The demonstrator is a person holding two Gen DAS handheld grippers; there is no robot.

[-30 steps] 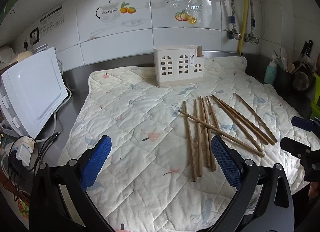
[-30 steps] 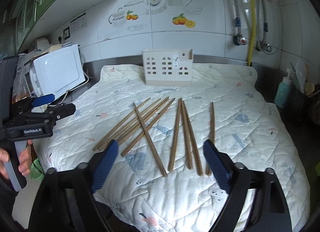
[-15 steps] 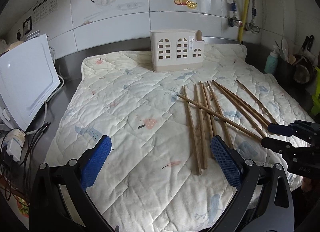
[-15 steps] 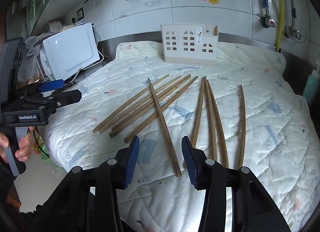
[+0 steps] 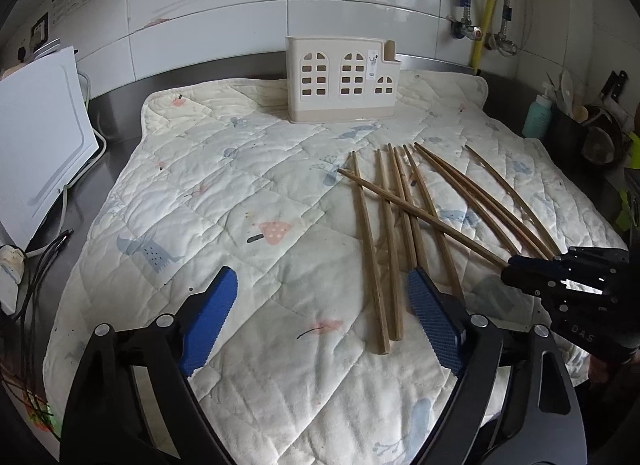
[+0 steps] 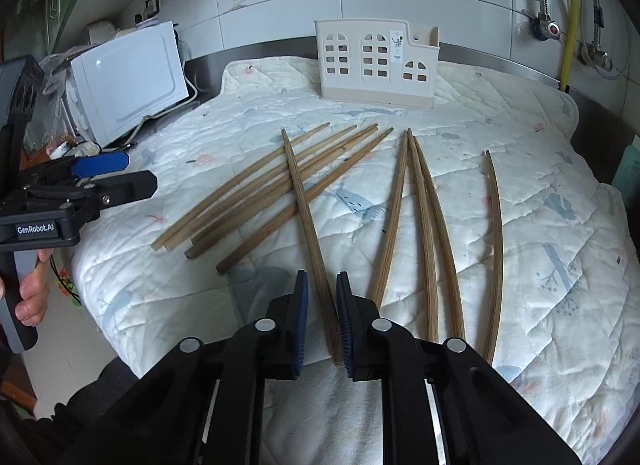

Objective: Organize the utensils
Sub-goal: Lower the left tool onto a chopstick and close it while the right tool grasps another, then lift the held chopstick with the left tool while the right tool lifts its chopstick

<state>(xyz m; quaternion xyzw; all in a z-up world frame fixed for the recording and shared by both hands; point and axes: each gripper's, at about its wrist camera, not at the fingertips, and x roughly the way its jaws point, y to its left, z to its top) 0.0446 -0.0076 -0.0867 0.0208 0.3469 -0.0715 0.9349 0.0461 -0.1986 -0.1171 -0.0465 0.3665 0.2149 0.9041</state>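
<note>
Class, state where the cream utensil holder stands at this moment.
In both wrist views the utensil holder stands upright at the far edge of the quilted mat, beyond the chopsticks, near the tiled wall.

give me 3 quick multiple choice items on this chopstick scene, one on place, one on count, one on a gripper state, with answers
1. Where does the cream utensil holder stand?
A. far edge of the quilted mat, by the tiled wall
B. on the white appliance
C. beside the left gripper

2. How many wooden chopsticks lie on the mat?
A. five
B. nine
C. fourteen

3. What is the right gripper doing?
A. jaws wide open above bare mat
B. jaws closed on the crossing chopstick
C. holding the holder

Answers: 1 A, it stands at the mat's far end below the tiles. 2 B, nine separate sticks show. 3 B, the pads pinch that chopstick's near end.
</note>
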